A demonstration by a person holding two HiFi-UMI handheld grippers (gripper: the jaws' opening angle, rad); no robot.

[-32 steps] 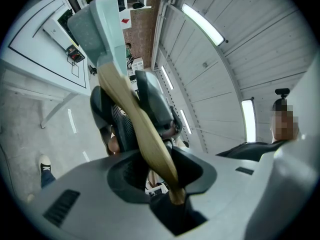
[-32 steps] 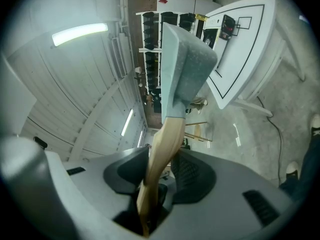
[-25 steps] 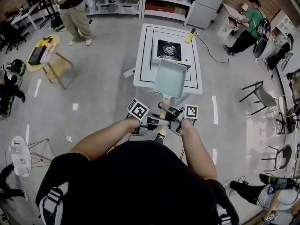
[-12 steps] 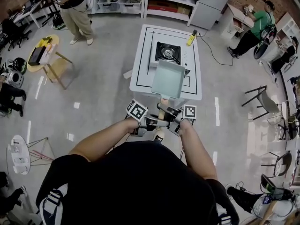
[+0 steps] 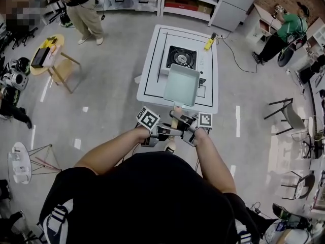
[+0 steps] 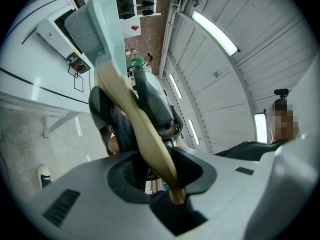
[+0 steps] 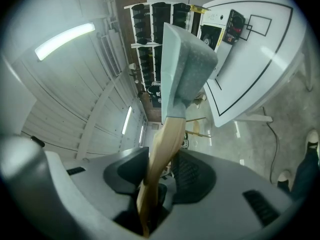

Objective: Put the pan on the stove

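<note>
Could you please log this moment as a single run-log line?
pan: held above table, not yet on stove | left tongs: shut on handle | right tongs: shut on handle

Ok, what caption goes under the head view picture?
The left gripper and right gripper hold the pan by its handle near the stove.

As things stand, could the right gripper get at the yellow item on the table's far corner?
Probably not: the right gripper is shut on the wooden handle of the pan, with pan and stove largely between it and the yellow item.
</note>
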